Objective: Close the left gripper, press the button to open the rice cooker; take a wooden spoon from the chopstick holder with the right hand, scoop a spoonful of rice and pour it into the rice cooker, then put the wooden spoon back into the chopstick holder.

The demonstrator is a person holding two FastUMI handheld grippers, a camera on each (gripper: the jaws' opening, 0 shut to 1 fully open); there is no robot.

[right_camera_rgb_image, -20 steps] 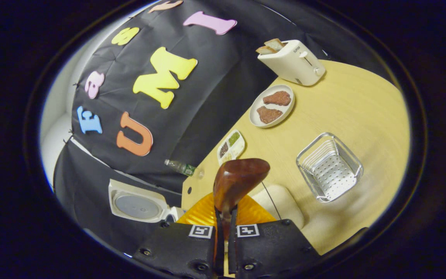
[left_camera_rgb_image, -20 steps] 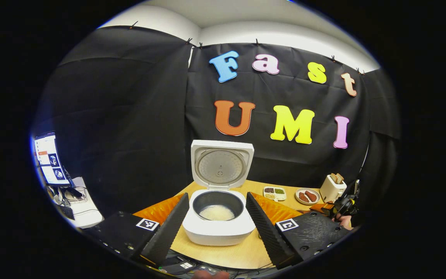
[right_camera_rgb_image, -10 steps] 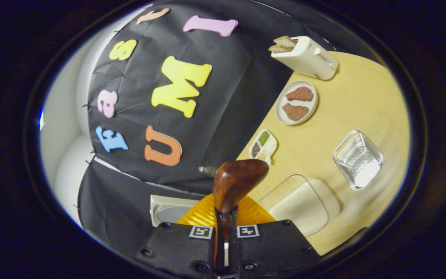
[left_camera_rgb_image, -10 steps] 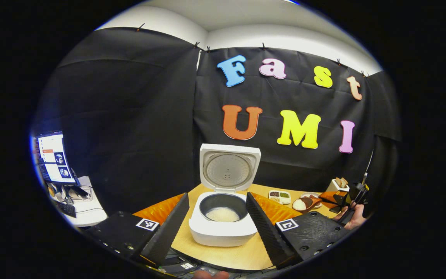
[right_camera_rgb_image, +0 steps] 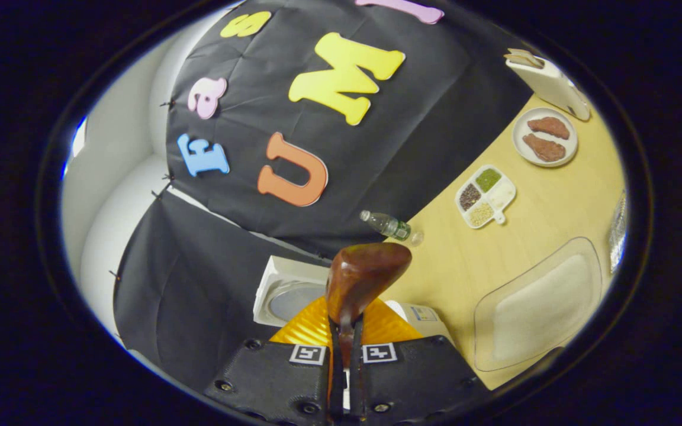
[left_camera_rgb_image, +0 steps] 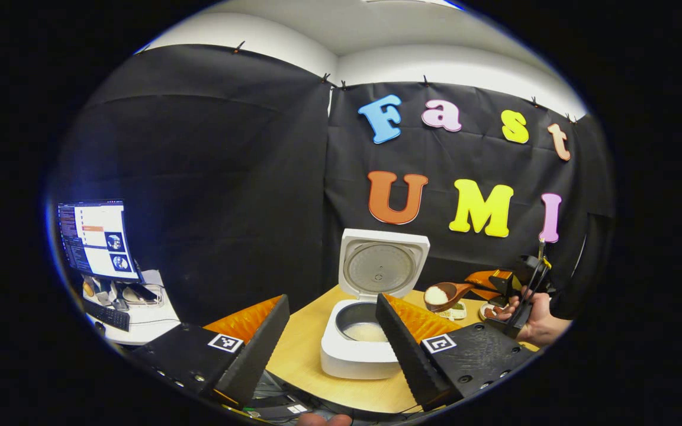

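In the left gripper view the left gripper (left_camera_rgb_image: 332, 331) has its jaws spread wide, holding and touching nothing, the two dark fingers framing the white rice cooker (left_camera_rgb_image: 360, 343) that stands on the wooden surface (left_camera_rgb_image: 305, 361) ahead of them. The cooker's lid (left_camera_rgb_image: 382, 263) stands upright, open, and a low layer of rice (left_camera_rgb_image: 366, 332) lies in the dark inner pot. To the right of the cooker and above the surface, the right gripper (left_camera_rgb_image: 498, 284), held in a hand (left_camera_rgb_image: 536, 322), carries the wooden spoon (left_camera_rgb_image: 447, 294) roughly level, its bowl heaped with white rice and pointing toward the cooker's lid, not yet over the pot. In the right gripper view the right gripper (right_camera_rgb_image: 346, 378) has its jaws clenched on the spoon's handle, both fingers pressing it with only the thin handle between them, and the underside of the wooden spoon (right_camera_rgb_image: 362, 278) rises straight ahead. Past the spoon's bowl a corner of the rice cooker (right_camera_rgb_image: 290, 290) with its raised lid shows, tilted in this view. Farther along the surface (right_camera_rgb_image: 530, 219) lie a clear tray of rice (right_camera_rgb_image: 539, 305), a small divided dish (right_camera_rgb_image: 486, 195), a plate with two brown pieces (right_camera_rgb_image: 545, 136), a white toaster (right_camera_rgb_image: 548, 83) and a plastic bottle (right_camera_rgb_image: 388, 225) lying on its side by the wall
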